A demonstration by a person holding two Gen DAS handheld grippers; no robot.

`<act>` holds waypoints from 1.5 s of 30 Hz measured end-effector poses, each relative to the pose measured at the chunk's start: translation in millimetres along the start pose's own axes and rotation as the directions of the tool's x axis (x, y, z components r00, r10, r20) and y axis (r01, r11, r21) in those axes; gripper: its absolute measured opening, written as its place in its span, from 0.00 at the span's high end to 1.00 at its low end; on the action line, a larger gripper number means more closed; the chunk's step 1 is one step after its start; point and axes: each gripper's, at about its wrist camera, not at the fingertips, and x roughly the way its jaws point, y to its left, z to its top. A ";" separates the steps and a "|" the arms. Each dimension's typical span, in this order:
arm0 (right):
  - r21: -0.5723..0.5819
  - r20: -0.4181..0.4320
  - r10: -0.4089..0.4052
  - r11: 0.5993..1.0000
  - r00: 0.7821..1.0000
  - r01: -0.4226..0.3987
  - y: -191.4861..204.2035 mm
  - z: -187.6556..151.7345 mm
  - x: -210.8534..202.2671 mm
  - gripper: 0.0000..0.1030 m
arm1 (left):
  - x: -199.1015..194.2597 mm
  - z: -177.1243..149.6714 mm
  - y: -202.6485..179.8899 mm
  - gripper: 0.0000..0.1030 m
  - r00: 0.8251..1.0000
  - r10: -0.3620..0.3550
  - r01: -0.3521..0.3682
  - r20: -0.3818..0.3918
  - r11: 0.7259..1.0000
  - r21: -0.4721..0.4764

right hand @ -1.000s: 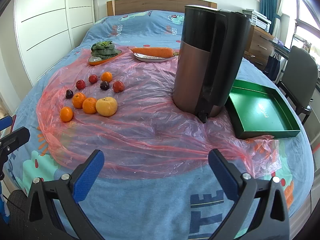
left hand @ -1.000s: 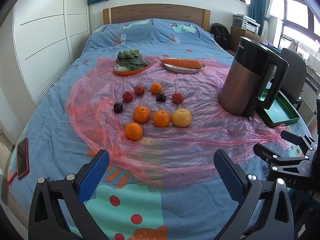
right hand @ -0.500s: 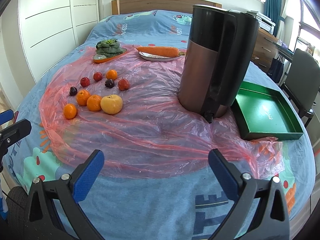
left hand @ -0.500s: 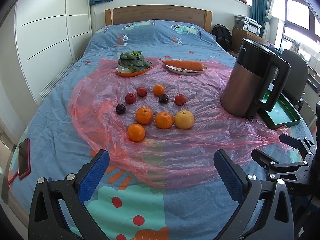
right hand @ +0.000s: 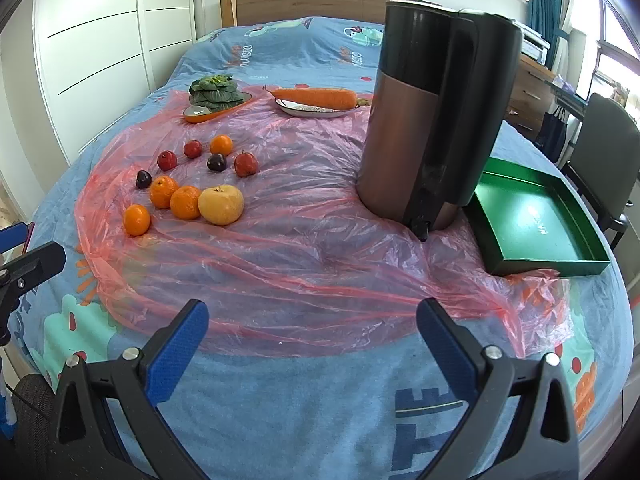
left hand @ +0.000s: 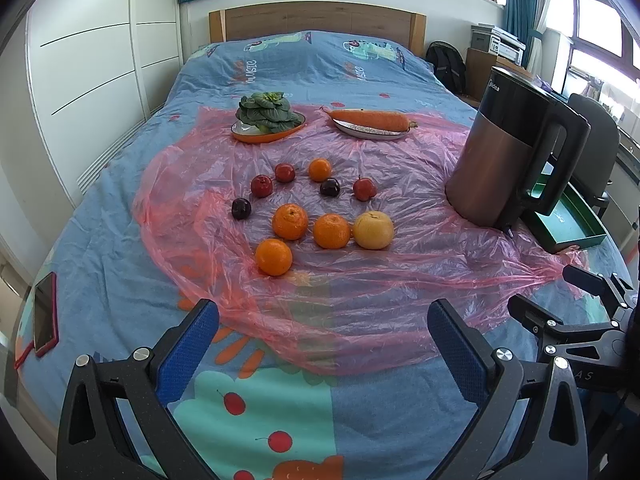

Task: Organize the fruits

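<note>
Both tongs, left (left hand: 323, 334) and right (right hand: 312, 330), crept forward, gaping empty; only the right view shows the whole green tray (right hand: 536, 224)

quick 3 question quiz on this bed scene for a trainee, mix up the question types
1. True or false: the carrot lies on a plate.
2. The green tray holds: A) oranges B) nothing C) plums
3. How many small dark plums lie on the pink plastic sheet?

Key
1. True.
2. B; all fruit, including the yellow apple, lies on the sheet.
3. Two.
Both the left gripper and the right gripper are open and empty.
</note>
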 end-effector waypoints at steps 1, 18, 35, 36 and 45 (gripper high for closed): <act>-0.001 0.000 -0.001 1.000 1.000 0.001 0.1 0.0 -0.1 0.00 | 0.8 -0.1 0.5 0.01 1.000 -0.003 0.003 -0.002 1.000 -0.002; -0.006 -0.001 0.013 1.000 1.000 -0.013 0.0 0.9 1.6 0.00 | 5.1 0.3 7.9 0.01 1.000 -0.010 0.010 -0.008 1.000 -0.019; -0.160 -0.012 0.152 0.975 0.988 -0.152 58.5 32.5 47.0 0.00 | 63.9 16.1 68.6 0.02 0.992 0.084 -0.092 -0.099 0.992 -0.085; -0.170 -0.015 0.160 0.972 0.987 -0.160 61.8 36.7 52.6 0.00 | 69.7 18.3 65.5 0.04 0.991 0.078 -0.086 -0.106 0.994 -0.069; -0.252 -0.066 0.207 0.943 0.976 -0.217 78.0 72.8 108.2 0.00 | 122.2 32.0 59.6 0.25 0.984 0.045 -0.048 -0.171 0.999 -0.014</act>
